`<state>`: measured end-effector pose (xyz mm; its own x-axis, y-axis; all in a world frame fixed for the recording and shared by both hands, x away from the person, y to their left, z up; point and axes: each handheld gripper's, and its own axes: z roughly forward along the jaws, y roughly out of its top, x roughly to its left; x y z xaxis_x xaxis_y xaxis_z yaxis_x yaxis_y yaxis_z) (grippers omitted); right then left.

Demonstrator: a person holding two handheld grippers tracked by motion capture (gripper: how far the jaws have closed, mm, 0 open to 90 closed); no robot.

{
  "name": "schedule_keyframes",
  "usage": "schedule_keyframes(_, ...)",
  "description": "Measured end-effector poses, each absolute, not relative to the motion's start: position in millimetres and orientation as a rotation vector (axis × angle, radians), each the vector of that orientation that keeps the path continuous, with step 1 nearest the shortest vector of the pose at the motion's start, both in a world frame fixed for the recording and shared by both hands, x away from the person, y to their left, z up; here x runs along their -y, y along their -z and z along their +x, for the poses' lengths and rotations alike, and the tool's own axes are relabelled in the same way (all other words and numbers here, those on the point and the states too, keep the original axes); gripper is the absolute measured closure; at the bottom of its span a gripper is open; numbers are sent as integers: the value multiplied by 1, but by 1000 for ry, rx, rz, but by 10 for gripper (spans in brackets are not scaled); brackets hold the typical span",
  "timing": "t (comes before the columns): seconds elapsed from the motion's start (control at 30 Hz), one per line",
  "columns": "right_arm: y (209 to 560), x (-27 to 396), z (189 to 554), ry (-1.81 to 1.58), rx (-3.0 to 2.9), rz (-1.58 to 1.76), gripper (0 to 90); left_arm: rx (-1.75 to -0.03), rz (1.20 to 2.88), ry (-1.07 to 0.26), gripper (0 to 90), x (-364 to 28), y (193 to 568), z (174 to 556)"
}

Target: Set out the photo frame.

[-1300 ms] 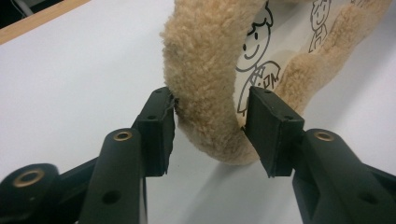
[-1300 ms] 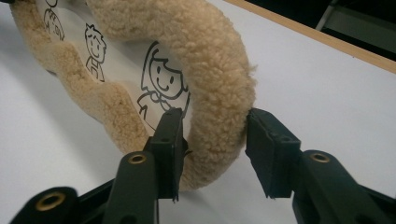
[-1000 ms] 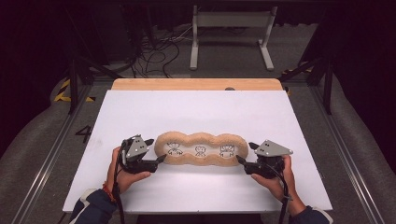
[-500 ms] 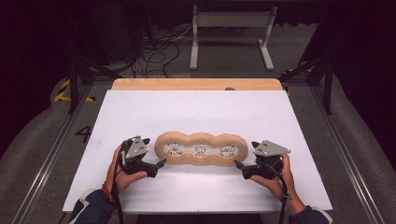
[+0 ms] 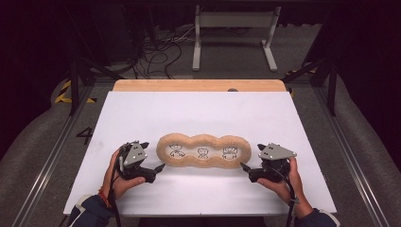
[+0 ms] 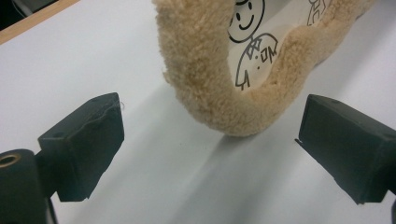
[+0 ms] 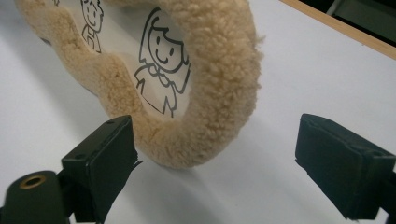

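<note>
Fleece mat (image 5: pixel 204 151) lies flat on the white board (image 5: pixel 142 113), seen from above, with the left gripper (image 5: pixel 152 161) just off its left end and the right gripper (image 5: pixel 249 166) just off its right end. Left gripper view: jaws spread wide, having just opened then eased slightly, the mat's (image 6: pixel 205 88) rounded end between them, untouched. Right gripper view: same there, the mat's (image 7: pixel 219 88) end free.

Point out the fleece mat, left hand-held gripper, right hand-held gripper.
fleece mat (image 5: pixel 204 140): high view, far fuzzy rim.
left hand-held gripper (image 5: pixel 154 157): high view, between its fingertips.
right hand-held gripper (image 5: pixel 251 157): high view, between its fingertips.
</note>
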<state>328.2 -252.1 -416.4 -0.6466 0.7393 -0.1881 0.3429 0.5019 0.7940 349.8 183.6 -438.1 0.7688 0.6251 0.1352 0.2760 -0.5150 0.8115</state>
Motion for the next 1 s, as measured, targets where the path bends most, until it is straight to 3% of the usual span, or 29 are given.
schedule_keyframes(1.0,429,306,307,-964,-2182,946,129,-718,2115,-548,68,-234,448,328)
